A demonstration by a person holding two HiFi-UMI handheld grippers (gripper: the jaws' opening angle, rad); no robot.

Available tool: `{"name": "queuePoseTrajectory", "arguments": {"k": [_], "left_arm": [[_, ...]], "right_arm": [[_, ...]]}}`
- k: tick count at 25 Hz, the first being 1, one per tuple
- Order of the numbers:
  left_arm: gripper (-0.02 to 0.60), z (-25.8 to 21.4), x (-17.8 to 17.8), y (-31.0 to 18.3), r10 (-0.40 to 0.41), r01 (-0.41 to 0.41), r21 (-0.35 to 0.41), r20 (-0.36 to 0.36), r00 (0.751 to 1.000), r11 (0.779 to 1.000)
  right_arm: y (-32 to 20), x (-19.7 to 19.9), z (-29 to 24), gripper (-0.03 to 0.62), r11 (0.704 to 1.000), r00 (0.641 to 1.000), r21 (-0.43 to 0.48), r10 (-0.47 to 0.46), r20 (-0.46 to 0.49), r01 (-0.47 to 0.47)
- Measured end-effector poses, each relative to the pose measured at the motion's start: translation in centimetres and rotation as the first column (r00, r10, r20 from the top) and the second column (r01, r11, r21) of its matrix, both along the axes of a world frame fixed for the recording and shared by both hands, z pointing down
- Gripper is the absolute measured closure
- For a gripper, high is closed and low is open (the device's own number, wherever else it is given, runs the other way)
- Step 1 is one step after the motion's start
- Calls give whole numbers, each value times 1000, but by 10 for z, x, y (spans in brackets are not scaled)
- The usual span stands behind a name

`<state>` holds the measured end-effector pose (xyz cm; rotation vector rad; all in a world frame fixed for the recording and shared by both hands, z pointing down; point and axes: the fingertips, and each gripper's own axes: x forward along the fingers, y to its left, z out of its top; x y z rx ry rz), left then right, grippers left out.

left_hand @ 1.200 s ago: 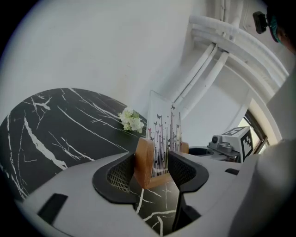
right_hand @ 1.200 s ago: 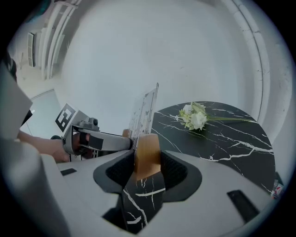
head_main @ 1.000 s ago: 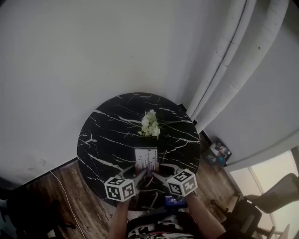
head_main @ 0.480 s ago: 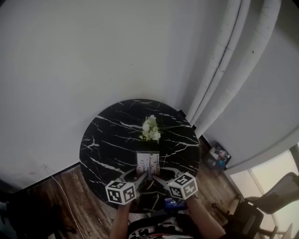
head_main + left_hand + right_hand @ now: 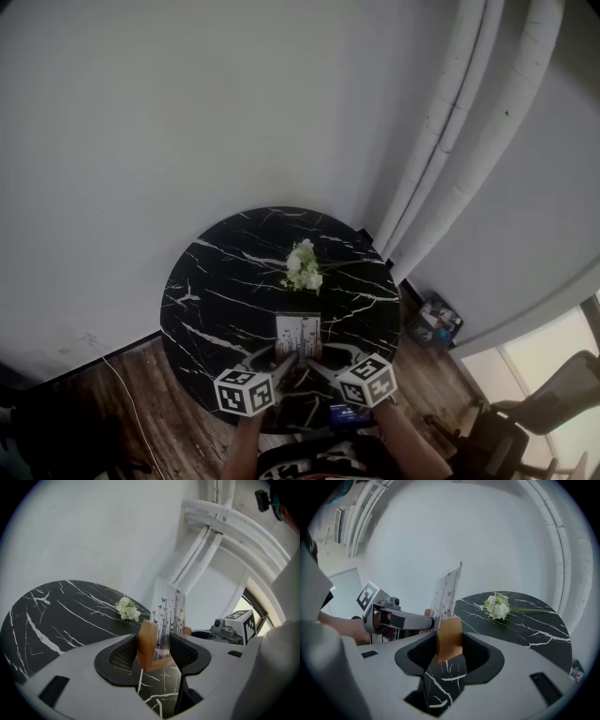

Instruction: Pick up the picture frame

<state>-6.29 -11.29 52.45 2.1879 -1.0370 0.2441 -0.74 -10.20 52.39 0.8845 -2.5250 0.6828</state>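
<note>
The picture frame (image 5: 297, 337) is a clear printed pane standing in pale wooden blocks, near the front edge of the round black marble table (image 5: 216, 291). My left gripper (image 5: 284, 359) is shut on its left wooden block (image 5: 147, 644), with the pane (image 5: 168, 618) rising behind. My right gripper (image 5: 314, 362) is shut on the right wooden block (image 5: 449, 637), with the pane (image 5: 446, 595) seen edge-on. Each gripper shows in the other's view: the right gripper (image 5: 234, 626) and the left gripper (image 5: 393, 616). I cannot tell whether the blocks touch the tabletop.
A small bunch of white flowers (image 5: 303, 265) lies on the table beyond the frame. White curtains (image 5: 450, 159) hang at the right, a white wall stands behind, and a box (image 5: 439, 316) sits on the wooden floor (image 5: 141, 422). A chair (image 5: 553, 394) stands at the far right.
The head view has shifted, so the table and grippers sit lower in the picture. Both grippers stay shut on the frame's blocks, in much the same place over the table.
</note>
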Motion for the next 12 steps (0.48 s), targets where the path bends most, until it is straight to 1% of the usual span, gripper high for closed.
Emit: {"name": "queuePoseTrajectory", "arguments": {"k": [12], "left_arm": [[353, 1, 5, -4, 1, -1, -7, 4, 1000, 1000]], "right_arm": [[-4, 6, 2, 418, 1000, 1000, -10, 2, 2, -2]]}}
